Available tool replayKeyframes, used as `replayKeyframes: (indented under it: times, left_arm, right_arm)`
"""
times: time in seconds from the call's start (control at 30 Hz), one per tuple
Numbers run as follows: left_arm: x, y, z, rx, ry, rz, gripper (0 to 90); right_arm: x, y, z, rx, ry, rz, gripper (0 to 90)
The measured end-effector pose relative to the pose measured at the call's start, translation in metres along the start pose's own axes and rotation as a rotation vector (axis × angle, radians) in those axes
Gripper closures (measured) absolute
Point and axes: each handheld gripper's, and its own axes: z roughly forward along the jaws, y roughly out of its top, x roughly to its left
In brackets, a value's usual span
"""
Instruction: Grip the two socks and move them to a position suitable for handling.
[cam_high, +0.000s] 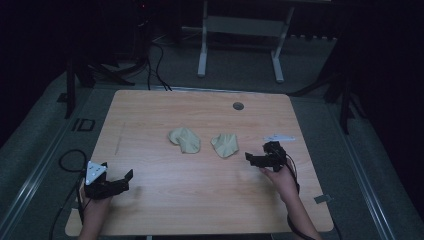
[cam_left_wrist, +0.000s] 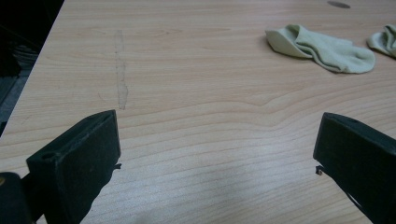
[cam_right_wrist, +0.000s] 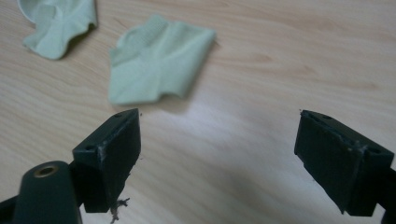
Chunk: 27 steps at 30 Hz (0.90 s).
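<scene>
Two pale socks lie mid-tabletop (cam_high: 150, 210): left sock (cam_high: 184, 140) and right sock (cam_high: 225, 145). The left tool (cam_high: 131, 175) at 7 o'clock and right tool (cam_high: 248, 157) at 4 o'clock both gape wide, empty. The socks look soft, light and limp; pinch a bunched fold.

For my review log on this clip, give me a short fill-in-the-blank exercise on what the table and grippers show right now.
1. The number of pale green socks on the wooden table is ____.
2. The left gripper has its jaws ____.
3. The right gripper holds ____.
4. The sock closer to the right gripper is the ____ one in the high view.

Missing words: two; open; nothing; right
</scene>
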Motion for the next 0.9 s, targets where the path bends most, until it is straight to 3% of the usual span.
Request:
replayKeyframes:
  times: [0.23, 0.6, 0.9]
  left_arm:
    - [0.0, 0.0, 0.0, 0.002, -0.003, -0.003, 0.6]
    - [0.001, 0.0, 0.0, 0.011, 0.008, -0.006, 0.6]
    - [0.001, -0.001, 0.0, 0.014, 0.011, -0.007, 0.6]
  right_arm:
    - [0.016, 0.02, 0.02, 0.017, 0.01, -0.042, 16.2]
    - [0.034, 0.04, 0.048, 0.031, 0.033, -0.039, 16.3]
    - [0.048, 0.055, 0.087, 0.09, 0.044, -0.038, 16.3]
